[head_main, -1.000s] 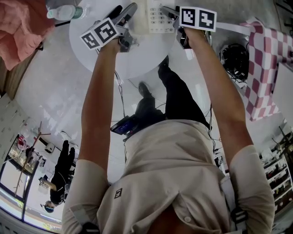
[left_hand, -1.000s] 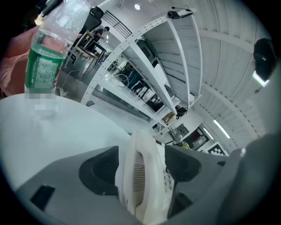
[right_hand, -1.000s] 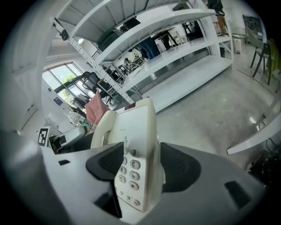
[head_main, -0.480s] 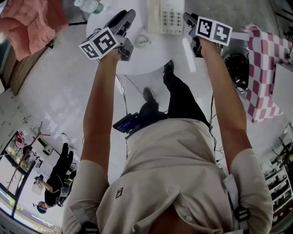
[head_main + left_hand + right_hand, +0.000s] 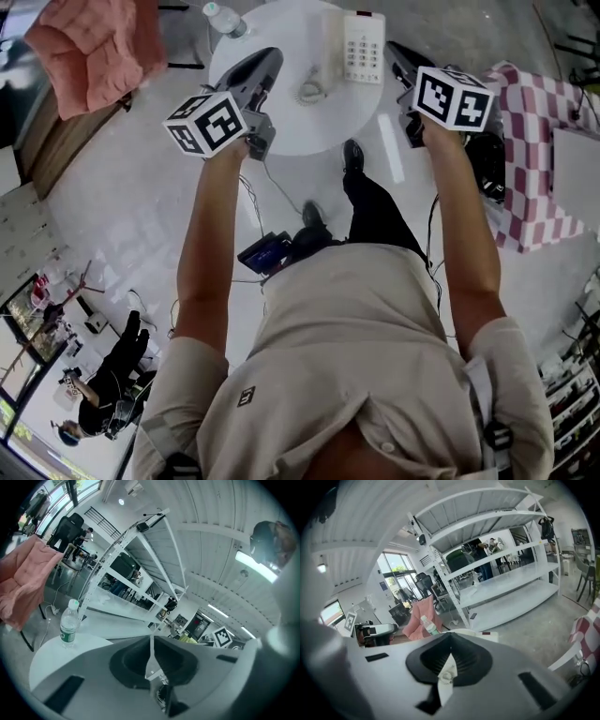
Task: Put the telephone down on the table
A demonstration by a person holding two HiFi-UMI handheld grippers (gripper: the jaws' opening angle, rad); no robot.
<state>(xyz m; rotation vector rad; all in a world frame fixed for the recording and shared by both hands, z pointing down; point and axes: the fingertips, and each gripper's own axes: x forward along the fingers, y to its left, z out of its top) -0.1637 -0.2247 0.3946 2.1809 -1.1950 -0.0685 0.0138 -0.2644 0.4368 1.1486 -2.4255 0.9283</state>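
White telephone (image 5: 362, 47) lies flat on the round white table (image 5: 314, 131), keypad up, near the far edge. Key print is too small to read. Its coiled cord (image 5: 310, 91) sits just beside it on the tabletop. Left gripper (image 5: 269, 61) and right gripper (image 5: 397, 52) are held above the table on either side of the phone, apart from it. Both have their jaws pressed together with nothing between them. Each carries a cube with black-and-white square markers. Water bottle (image 5: 68, 625) stands upright at the table's left edge; its green label is unreadable. Pink cloth (image 5: 98, 47) far left, red-white checked cloth (image 5: 534, 150) right.
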